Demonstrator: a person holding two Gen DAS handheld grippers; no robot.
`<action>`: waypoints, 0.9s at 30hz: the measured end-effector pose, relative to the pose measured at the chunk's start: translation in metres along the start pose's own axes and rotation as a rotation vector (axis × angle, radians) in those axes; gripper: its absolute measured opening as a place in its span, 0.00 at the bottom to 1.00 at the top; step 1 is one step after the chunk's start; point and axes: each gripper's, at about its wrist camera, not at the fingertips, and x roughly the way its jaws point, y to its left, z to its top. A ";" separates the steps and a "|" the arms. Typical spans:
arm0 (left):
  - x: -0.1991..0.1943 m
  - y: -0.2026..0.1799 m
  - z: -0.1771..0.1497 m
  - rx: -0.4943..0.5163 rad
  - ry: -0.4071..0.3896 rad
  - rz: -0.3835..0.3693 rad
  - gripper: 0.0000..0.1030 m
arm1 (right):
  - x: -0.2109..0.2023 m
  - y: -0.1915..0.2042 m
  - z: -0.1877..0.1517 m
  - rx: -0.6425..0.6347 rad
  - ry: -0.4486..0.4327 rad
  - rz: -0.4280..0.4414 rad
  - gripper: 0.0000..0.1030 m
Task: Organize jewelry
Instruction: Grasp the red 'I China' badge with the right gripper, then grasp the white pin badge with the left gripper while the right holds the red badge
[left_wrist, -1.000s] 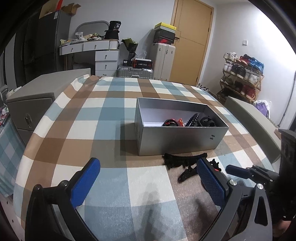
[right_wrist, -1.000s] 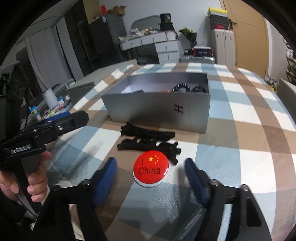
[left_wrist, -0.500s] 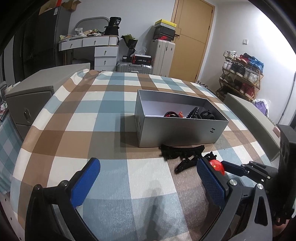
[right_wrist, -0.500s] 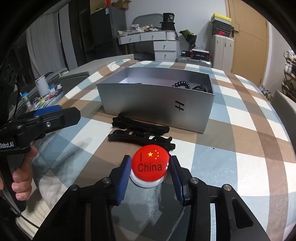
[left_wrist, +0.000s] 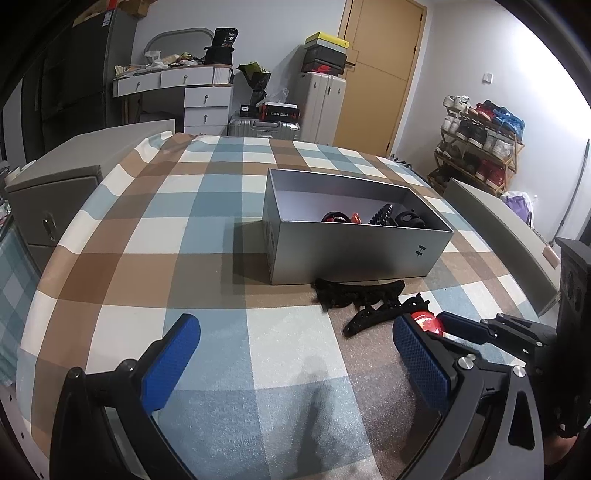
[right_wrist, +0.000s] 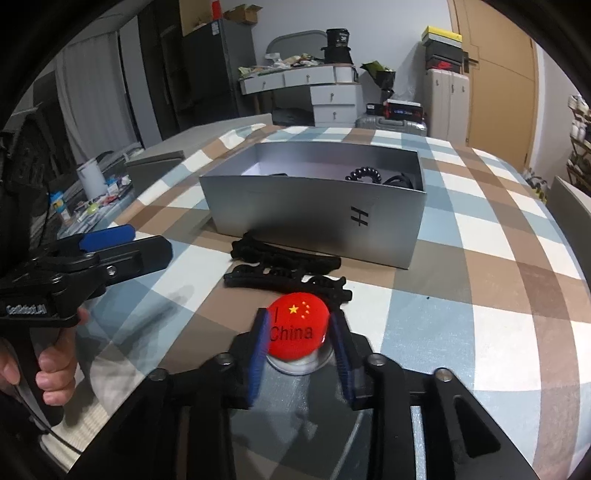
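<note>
Right wrist view: the right gripper (right_wrist: 298, 341) sits low in the centre of the frame, its two blue pads (right_wrist: 257, 350) pressed against either side of a round red badge (right_wrist: 297, 326) marked with yellow stars and the word "China". The badge is gripped, tilted up toward the camera, with its pale underside just above the checked cloth (right_wrist: 491, 280). Just beyond it, in mid-frame, lie two black hair clips (right_wrist: 286, 275), one touching the badge's far edge, the other hard against the front wall of the grey box (right_wrist: 314, 218). The box stands open in the upper middle; dark beads (right_wrist: 364, 173) and other dark pieces show over its rim at the right end. At the left edge a hand (right_wrist: 51, 365) holds the handle of the left gripper (right_wrist: 122, 245), which points toward the clips.

Left wrist view: the left gripper (left_wrist: 295, 365) is spread wide across the bottom of the frame with only cloth between its pads (left_wrist: 170, 362). The box (left_wrist: 354, 254) sits right of centre, with red and black pieces (left_wrist: 338, 217) inside at its right end. The clips (left_wrist: 360, 295) lie below its front wall. At lower right the badge (left_wrist: 424, 320) shows as a red patch between the right gripper's (left_wrist: 430, 325) fingers, partly hidden by the left gripper's right pad.
</note>
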 end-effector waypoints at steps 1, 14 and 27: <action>0.000 0.000 -0.001 0.000 0.001 0.001 0.99 | 0.001 0.000 0.000 0.003 0.005 0.003 0.38; 0.004 0.005 -0.002 -0.004 0.026 -0.005 0.99 | 0.007 0.013 -0.004 -0.077 0.008 -0.072 0.41; 0.003 -0.014 -0.004 0.059 0.054 -0.107 0.99 | -0.026 -0.020 0.003 0.100 -0.121 0.040 0.41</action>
